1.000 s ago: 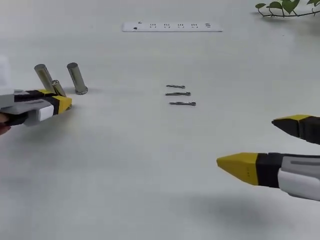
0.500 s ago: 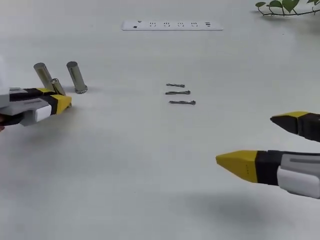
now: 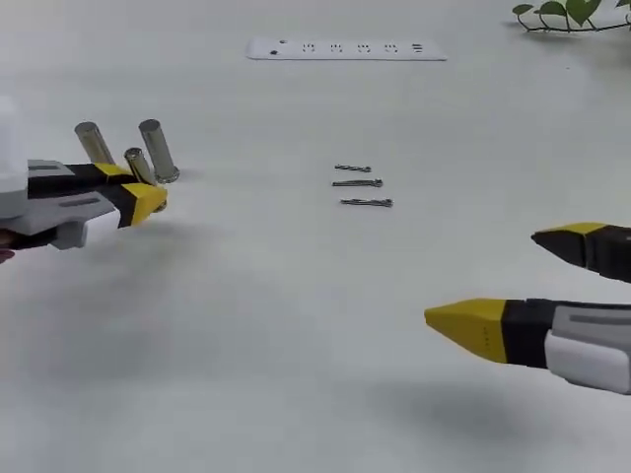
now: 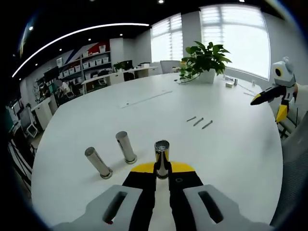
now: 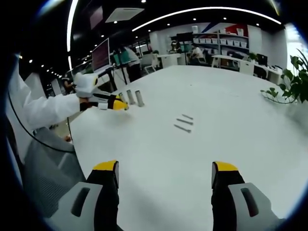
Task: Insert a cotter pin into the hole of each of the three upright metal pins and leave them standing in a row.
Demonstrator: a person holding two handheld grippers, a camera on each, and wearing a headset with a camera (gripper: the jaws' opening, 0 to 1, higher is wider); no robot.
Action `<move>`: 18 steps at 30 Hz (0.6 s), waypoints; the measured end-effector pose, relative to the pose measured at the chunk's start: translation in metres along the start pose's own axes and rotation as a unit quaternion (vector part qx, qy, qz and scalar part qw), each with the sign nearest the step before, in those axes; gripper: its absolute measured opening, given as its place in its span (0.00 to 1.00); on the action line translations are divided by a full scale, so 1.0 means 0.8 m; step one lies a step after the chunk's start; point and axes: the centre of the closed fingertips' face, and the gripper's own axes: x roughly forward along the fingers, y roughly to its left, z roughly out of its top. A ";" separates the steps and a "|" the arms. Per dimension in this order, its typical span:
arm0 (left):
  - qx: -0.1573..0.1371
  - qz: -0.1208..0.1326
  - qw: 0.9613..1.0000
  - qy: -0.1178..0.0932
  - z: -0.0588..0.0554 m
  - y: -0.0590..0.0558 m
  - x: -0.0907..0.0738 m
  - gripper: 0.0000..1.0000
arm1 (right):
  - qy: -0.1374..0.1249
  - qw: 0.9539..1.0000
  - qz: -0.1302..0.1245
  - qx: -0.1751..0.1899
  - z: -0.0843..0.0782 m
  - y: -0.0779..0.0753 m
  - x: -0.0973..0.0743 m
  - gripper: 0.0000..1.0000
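Observation:
Two metal pins stand upright at the far left of the white table, one behind the other. My left gripper is shut on a third metal pin, which leans slightly beside them; in the left gripper view that pin stands between the jaws. Three cotter pins lie side by side at the table's middle, also seen ahead in the right gripper view. My right gripper hovers open at the near right, nothing between its jaws.
A white power strip lies along the far edge. A leafy plant sits at the far right corner. The table is bare between the grippers. A person's white sleeve reaches in from the left.
My left gripper has shifted a little to the right with the metal pin in its jaws, nearer the right-hand standing pin. The right gripper has stayed put.

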 end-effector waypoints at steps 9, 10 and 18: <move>0.014 -0.038 0.999 0.004 -0.010 -0.034 0.000 0.06 | 0.001 1.000 0.010 -0.005 0.002 0.006 0.006 0.76; 0.015 -0.044 0.999 0.003 -0.011 -0.038 0.000 0.06 | 0.001 1.000 0.011 -0.005 0.003 0.006 0.006 0.76; 0.019 -0.067 0.998 0.000 -0.015 -0.064 0.003 0.06 | 0.004 1.000 0.013 -0.005 0.000 0.008 0.007 0.76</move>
